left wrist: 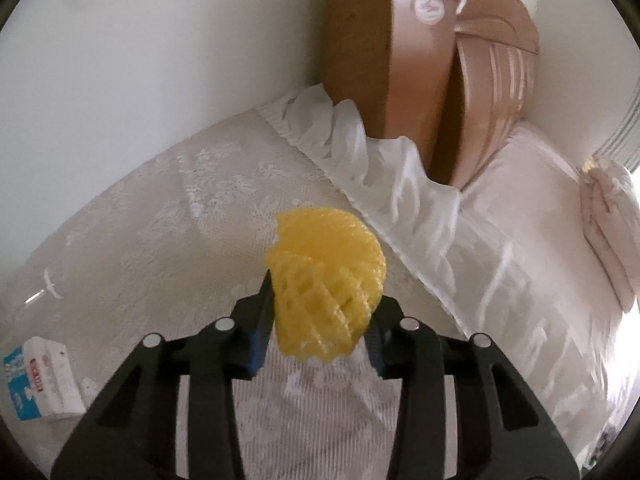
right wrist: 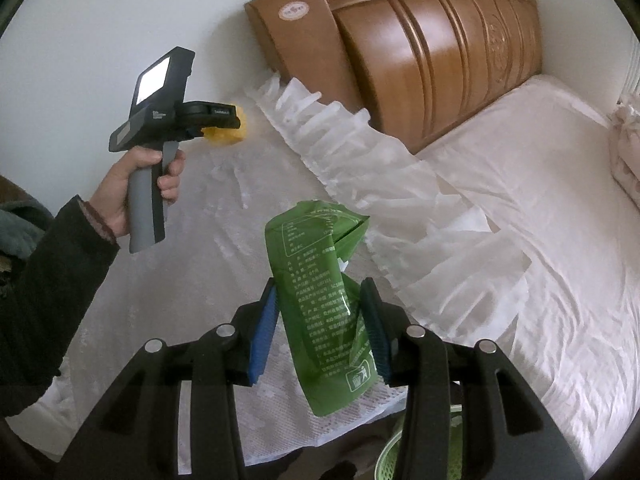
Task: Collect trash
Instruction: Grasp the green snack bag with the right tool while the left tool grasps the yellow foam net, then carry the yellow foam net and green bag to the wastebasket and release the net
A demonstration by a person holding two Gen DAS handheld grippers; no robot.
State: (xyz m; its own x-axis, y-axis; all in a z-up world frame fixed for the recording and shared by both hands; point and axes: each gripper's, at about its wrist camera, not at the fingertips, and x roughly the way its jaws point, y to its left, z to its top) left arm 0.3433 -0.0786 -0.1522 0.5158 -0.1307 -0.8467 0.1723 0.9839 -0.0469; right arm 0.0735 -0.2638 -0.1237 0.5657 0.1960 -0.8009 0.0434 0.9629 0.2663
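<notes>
A yellow foam fruit net [left wrist: 324,280] is pinched between the blue pads of my left gripper [left wrist: 322,312], which is shut on it above the white lace cover [left wrist: 180,208]. The right wrist view shows the same left gripper [right wrist: 218,122] at the far left, held by a hand [right wrist: 128,188], with the yellow net [right wrist: 230,132] at its tip. My right gripper [right wrist: 320,292] is shut on a crumpled green plastic pouch [right wrist: 308,256] printed with white text, which hangs above the lace cover's near edge.
A blue and white carton [left wrist: 40,380] lies on the lace at the lower left. A wooden headboard [right wrist: 420,60] stands at the back against the white wall. Right of a white ruffle [right wrist: 360,152] lies a pale pink bed sheet [right wrist: 540,200]. A green mesh basket [right wrist: 394,460] shows at the bottom edge.
</notes>
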